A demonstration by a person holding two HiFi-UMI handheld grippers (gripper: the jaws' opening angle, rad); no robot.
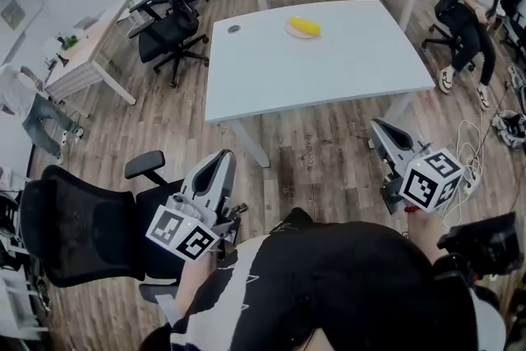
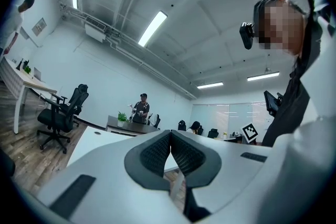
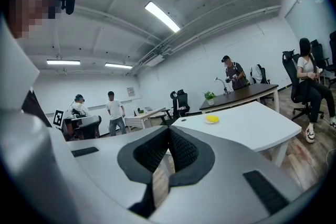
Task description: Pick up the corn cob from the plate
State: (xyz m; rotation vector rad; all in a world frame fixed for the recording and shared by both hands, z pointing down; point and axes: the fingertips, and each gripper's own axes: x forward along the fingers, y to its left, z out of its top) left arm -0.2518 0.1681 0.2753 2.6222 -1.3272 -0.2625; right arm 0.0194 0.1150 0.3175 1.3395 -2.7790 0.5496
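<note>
Where the corn cob (image 1: 304, 25) lies: on its plate (image 1: 289, 32), far across the white counter (image 1: 329, 78), well apart from both grippers.
Left gripper (image 1: 222, 155): jaws closed together, empty.
Right gripper (image 1: 376, 127): jaws closed together, empty.
Risk: reaching in with the jaws unopened would likely knock the round cob, rolling it off the plate.

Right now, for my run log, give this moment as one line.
corn on plate, untouched | left tool shut, empty | right tool shut, empty
</note>
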